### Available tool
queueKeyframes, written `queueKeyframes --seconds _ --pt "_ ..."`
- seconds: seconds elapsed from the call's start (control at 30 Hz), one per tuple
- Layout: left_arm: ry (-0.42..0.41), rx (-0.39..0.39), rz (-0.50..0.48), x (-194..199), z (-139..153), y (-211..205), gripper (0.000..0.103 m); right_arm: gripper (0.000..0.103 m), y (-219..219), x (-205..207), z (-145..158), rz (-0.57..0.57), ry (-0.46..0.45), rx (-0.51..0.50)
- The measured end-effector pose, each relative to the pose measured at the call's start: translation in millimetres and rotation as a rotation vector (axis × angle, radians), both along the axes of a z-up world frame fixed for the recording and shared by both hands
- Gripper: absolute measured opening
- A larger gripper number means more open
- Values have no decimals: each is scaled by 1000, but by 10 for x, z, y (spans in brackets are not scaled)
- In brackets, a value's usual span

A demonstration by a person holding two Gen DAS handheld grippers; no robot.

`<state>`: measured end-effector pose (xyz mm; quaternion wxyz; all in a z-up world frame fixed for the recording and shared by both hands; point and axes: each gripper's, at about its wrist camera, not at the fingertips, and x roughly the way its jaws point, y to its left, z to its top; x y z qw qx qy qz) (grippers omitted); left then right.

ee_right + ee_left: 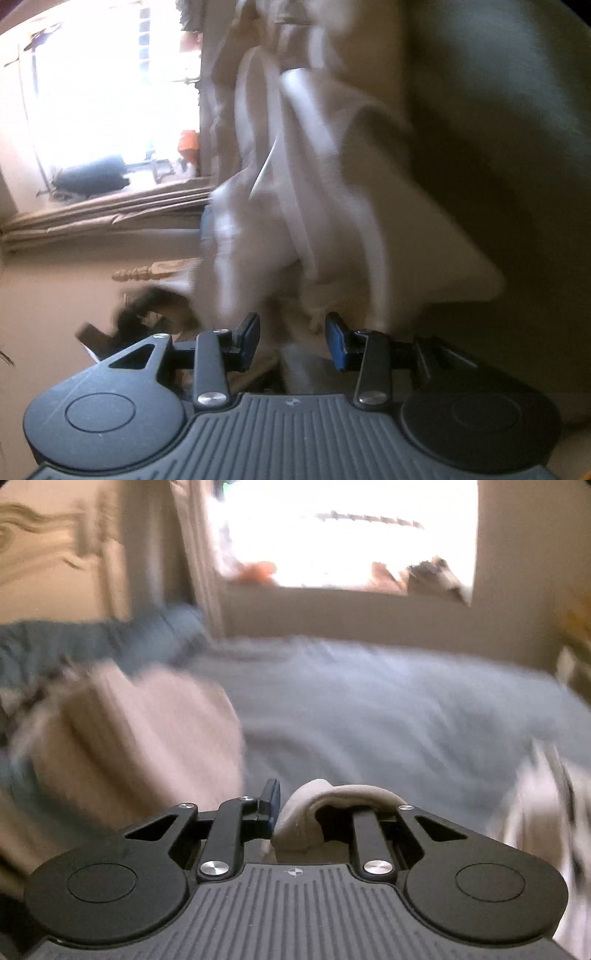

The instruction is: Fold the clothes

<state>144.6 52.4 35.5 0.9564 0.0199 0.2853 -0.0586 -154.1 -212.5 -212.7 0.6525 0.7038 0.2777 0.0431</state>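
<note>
My left gripper (295, 808) is shut on a thick fold of beige cloth (317, 812), which bulges up between the fingers and drapes over the right one. It is held above a blue-grey bedspread (388, 720). A blurred beige garment (129, 738) hangs at the left of that view. In the right wrist view, rolled sideways, my right gripper (293, 339) has its jaws apart, and a pale white garment (314, 184) hangs in front of them and trails down between the fingers. I cannot tell whether the pads touch it.
A bright window (343, 535) with a sill is behind the bed. A blue pillow or blanket (110, 642) lies at the bed's far left. A curtain (110, 218) and a carved wooden post (147, 274) show in the right wrist view. Both views are motion-blurred.
</note>
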Motion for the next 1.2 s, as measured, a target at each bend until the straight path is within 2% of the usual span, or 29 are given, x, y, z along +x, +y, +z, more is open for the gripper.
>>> queueKeyframes --seconds 0.07,0.13,0.23,0.33,0.4,0.47,0.53,0.63,0.77,0.83,0.93,1.0,1.07,1.17,1.2 --pt "-62 -38 84 319 301 19 17 42 -45 -38 -103 -12 14 23" --pt "-127 -42 163 569 502 -3 17 42 -78 -53 -208 -43 14 72" --pt "-170 -3 251 876 546 -111 17 42 -140 -74 -366 -92 22 144" --pt "-173 91 291 1074 280 -292 17 43 -123 -76 -527 -127 48 210" --pt "-112 144 262 1191 11 -411 20 42 -130 -47 -579 -134 47 233" --pt "1 164 208 1287 -271 -492 28 42 -123 -14 -600 -128 47 234" --pt "123 177 162 1323 -522 -550 51 42 -126 12 -618 -124 47 238" --pt "232 163 110 1271 -734 -556 71 42 -134 36 -645 -127 46 252" --pt "256 150 66 1090 -723 -532 81 41 -141 62 -681 -134 44 274" --pt "242 124 43 957 -600 -469 95 42 -143 59 -675 -136 41 279" --pt "211 86 13 703 -402 -391 98 42 -173 41 -645 -132 43 280" --pt "200 67 -14 505 -286 -358 98 43 -191 57 -551 -119 62 244" --pt "191 51 -29 294 -195 -321 98 44 -280 47 -365 -90 75 158" --pt "197 30 -66 -116 -151 -224 99 44 -476 155 171 -45 24 -45" --pt "205 24 -78 -235 -180 -209 99 44 -572 230 410 -34 9 -148"
